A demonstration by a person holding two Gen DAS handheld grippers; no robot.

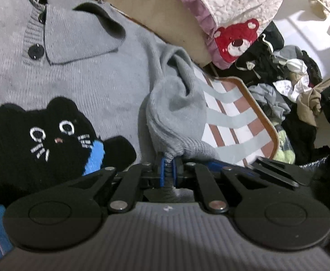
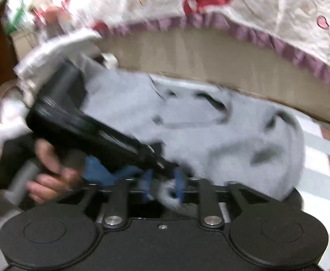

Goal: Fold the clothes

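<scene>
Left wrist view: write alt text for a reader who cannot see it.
The left gripper pinches the ribbed cuff of a grey sweater's sleeve. The sweater, with a black cat patch and buttoned collar, lies spread on a striped mat. Behind are a bear-print quilt and a heap of clothes.

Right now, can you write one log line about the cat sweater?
step: folding | left gripper: shut on sleeve cuff | right gripper: shut on grey sweater | sweater: on striped sheet

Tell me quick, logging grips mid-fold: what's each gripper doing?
Left gripper: closed on the grey sweater, pinching its sleeve cuff.
Right gripper: closed on grey sweater fabric; picture blurred.
</scene>
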